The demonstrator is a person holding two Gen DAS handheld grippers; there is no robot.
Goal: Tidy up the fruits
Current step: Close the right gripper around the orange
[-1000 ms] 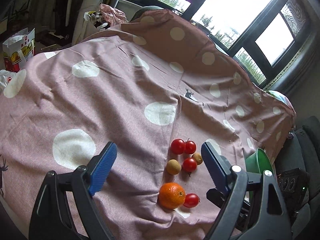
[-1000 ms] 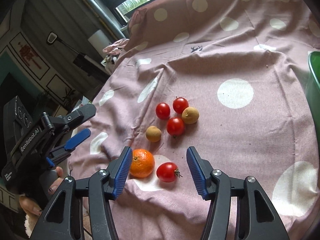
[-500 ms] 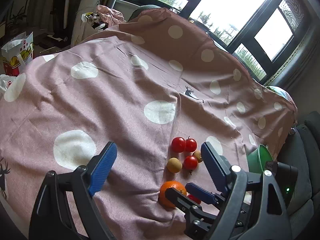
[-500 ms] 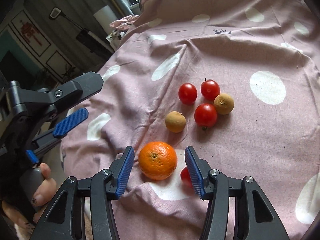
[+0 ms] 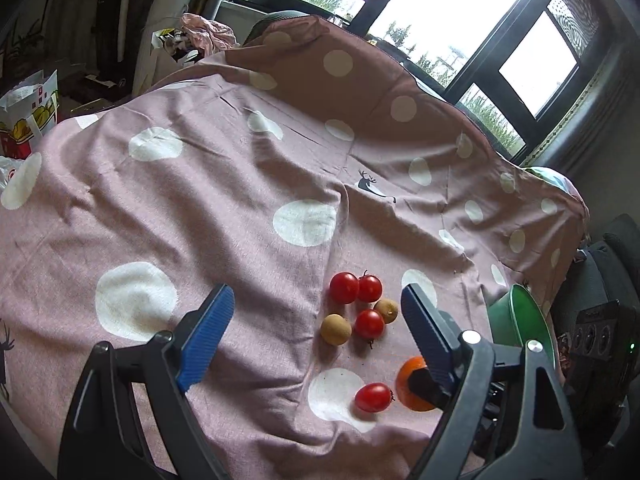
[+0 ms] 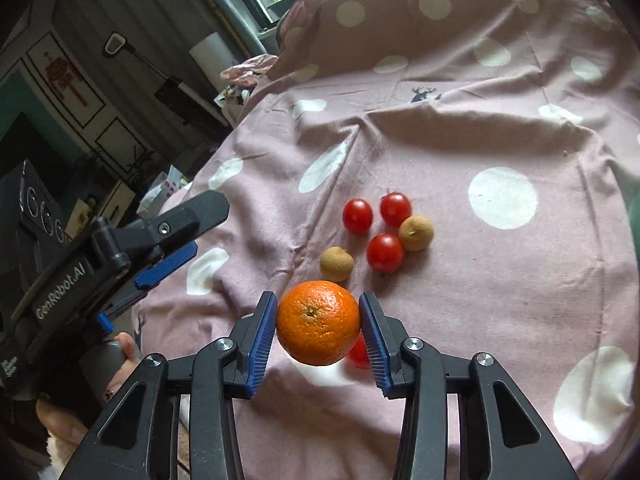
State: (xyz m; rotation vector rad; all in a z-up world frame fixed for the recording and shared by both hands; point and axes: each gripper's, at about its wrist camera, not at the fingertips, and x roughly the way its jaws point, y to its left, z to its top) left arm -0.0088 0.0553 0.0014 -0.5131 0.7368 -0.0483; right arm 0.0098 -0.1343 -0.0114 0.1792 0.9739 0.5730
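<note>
The left tongs (image 5: pixel 316 328) are being held wide open above the pink spotted cloth (image 5: pixel 224 200). Just right, tomatoes (image 6: pixel 385 252) are lying clustered. The orange (image 6: pixel 318 322) is being gripped between the right tongs (image 6: pixel 318 334), near a green bowl (image 5: pixel 516 322).

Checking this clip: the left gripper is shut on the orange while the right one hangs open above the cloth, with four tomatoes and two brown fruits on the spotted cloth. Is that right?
The sides are swapped. The right wrist view shows the right gripper shut on the orange; the left gripper hangs open above the spotted cloth. The four tomatoes and two brown fruits are as you say.
</note>
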